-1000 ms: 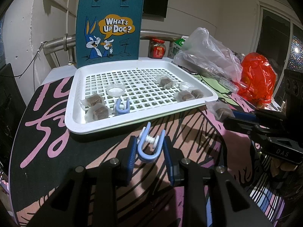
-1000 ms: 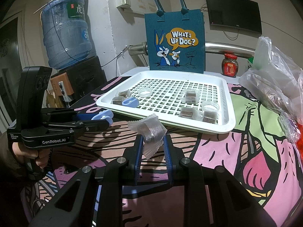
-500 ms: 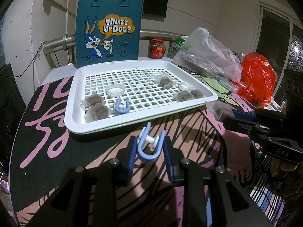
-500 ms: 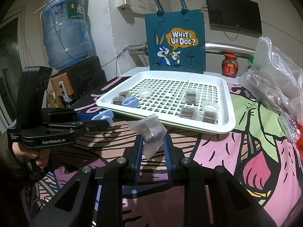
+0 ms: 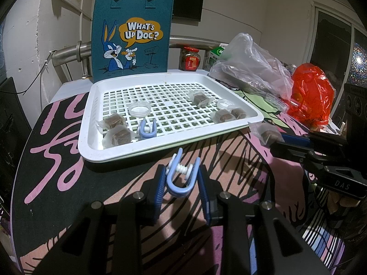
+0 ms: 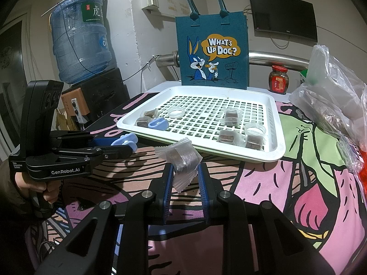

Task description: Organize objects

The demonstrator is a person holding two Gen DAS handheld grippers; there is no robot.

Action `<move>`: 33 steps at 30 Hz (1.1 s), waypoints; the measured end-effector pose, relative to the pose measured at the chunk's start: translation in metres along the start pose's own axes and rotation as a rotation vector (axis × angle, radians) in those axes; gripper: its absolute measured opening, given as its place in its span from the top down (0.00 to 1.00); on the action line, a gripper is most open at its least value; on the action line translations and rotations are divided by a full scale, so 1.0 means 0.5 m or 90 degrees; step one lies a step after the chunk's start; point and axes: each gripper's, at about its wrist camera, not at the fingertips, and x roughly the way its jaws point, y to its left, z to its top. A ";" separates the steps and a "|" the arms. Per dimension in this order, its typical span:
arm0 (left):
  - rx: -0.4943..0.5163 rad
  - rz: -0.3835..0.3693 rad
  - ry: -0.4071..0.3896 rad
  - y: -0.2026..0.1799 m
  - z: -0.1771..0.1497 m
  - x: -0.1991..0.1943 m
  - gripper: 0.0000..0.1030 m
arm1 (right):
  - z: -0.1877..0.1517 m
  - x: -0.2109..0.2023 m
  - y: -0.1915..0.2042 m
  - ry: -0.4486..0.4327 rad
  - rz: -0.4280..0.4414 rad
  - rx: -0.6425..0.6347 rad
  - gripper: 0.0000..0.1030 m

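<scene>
A white slotted tray [image 5: 91, 135] [image 6: 273, 119] lies on the patterned table. It holds several wrapped brown cubes [image 5: 119, 135] [image 6: 227, 135], two clear lids [image 5: 139, 109] [image 6: 176, 111] and a blue clip [image 5: 146, 130] [image 6: 158, 123]. My left gripper [image 5: 181, 181] [image 6: 128, 145] is shut on a second blue clip [image 5: 180, 178], held above the table just in front of the tray. My right gripper [image 6: 184, 176] [image 5: 278, 141] is shut on a wrapped brown cube [image 6: 184, 158] [image 5: 266, 134], near the tray's front right corner.
A blue "What's Up Doc?" tote bag [image 5: 130, 39] [image 6: 212, 50] stands behind the tray. A clear plastic bag [image 5: 250, 66] [image 6: 332, 98], a red bag [image 5: 312, 94] and a jar [image 5: 190, 58] sit at the right. A water bottle [image 6: 79, 39] stands at the left.
</scene>
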 end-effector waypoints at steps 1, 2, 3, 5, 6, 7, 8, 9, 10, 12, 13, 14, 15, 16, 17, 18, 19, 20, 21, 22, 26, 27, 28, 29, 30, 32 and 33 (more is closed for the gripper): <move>0.000 0.000 0.000 0.000 0.000 0.000 0.74 | 0.000 0.000 0.000 0.000 0.000 0.000 0.80; 0.000 0.000 0.000 0.000 0.000 0.000 0.74 | 0.000 0.000 0.000 0.000 0.000 0.000 0.80; 0.000 0.000 0.000 0.000 -0.001 0.000 0.74 | 0.000 0.000 0.000 0.000 0.000 0.000 0.80; 0.000 0.000 0.000 0.000 0.000 0.000 0.74 | 0.000 0.000 0.000 0.000 0.000 0.000 0.80; 0.000 0.000 0.000 -0.001 -0.001 0.000 0.74 | 0.000 0.000 0.000 0.000 0.000 0.000 0.80; 0.000 0.000 0.000 0.000 0.000 0.000 0.74 | 0.000 0.000 0.000 0.000 0.000 0.000 0.80; 0.000 0.000 0.000 0.000 0.000 0.000 0.74 | 0.000 0.000 0.000 0.000 0.000 0.000 0.80; 0.000 0.000 0.000 0.000 0.000 0.000 0.74 | 0.000 0.000 0.000 0.000 0.000 0.000 0.80; 0.000 0.000 0.000 0.000 0.000 0.000 0.74 | 0.000 0.000 0.000 0.000 0.000 0.000 0.80; 0.000 0.000 0.000 0.000 0.000 0.000 0.74 | 0.000 0.000 0.000 0.000 0.000 0.000 0.80; 0.000 0.000 0.000 0.001 0.000 0.000 0.74 | 0.000 0.000 0.000 0.000 0.000 0.000 0.80; 0.000 0.000 0.000 0.000 0.000 0.000 0.74 | 0.000 0.000 -0.001 0.000 0.000 0.000 0.80; 0.000 0.000 0.000 0.001 0.000 0.000 0.74 | 0.000 0.000 -0.001 0.000 0.000 0.000 0.80; 0.000 0.000 0.000 0.000 0.000 0.000 0.74 | 0.000 0.000 -0.001 0.000 0.000 0.000 0.80; 0.000 0.000 0.000 0.001 0.000 0.000 0.74 | 0.001 0.000 0.000 0.000 0.000 0.000 0.80; 0.000 0.000 0.000 0.000 0.000 0.000 0.74 | 0.001 0.000 0.000 0.000 0.000 0.000 0.80; 0.000 0.000 0.000 0.001 0.001 0.000 0.74 | 0.001 0.000 -0.001 0.000 0.000 0.000 0.80; 0.000 0.000 0.000 0.001 0.001 0.000 0.74 | 0.001 0.000 -0.001 0.000 0.000 0.000 0.80; 0.000 0.000 0.000 0.000 0.000 0.000 0.74 | 0.001 0.000 -0.001 0.000 0.000 0.000 0.80; 0.000 0.000 0.000 0.001 0.001 0.001 0.74 | 0.001 0.000 -0.001 0.000 0.000 0.000 0.80; 0.000 0.000 0.001 0.001 0.002 0.000 0.74 | 0.001 -0.001 -0.001 0.000 0.000 0.000 0.80; 0.000 -0.001 0.002 0.001 0.001 0.001 0.74 | 0.001 0.000 -0.001 0.000 0.000 0.001 0.80; -0.001 -0.001 0.004 0.000 0.000 0.003 0.74 | 0.001 -0.001 -0.001 0.000 0.000 0.002 0.80; -0.001 -0.002 0.005 0.000 -0.001 0.004 0.74 | 0.002 -0.001 -0.002 0.000 0.001 0.003 0.80; -0.002 -0.001 0.007 0.000 -0.001 0.005 0.74 | 0.002 -0.001 -0.002 0.000 0.001 0.004 0.80; -0.002 -0.002 0.011 -0.001 -0.002 0.008 0.74 | 0.002 -0.001 -0.003 0.002 0.003 0.008 0.80; -0.001 -0.003 0.014 -0.001 -0.003 0.010 0.74 | 0.003 0.000 -0.005 0.004 0.004 0.011 0.80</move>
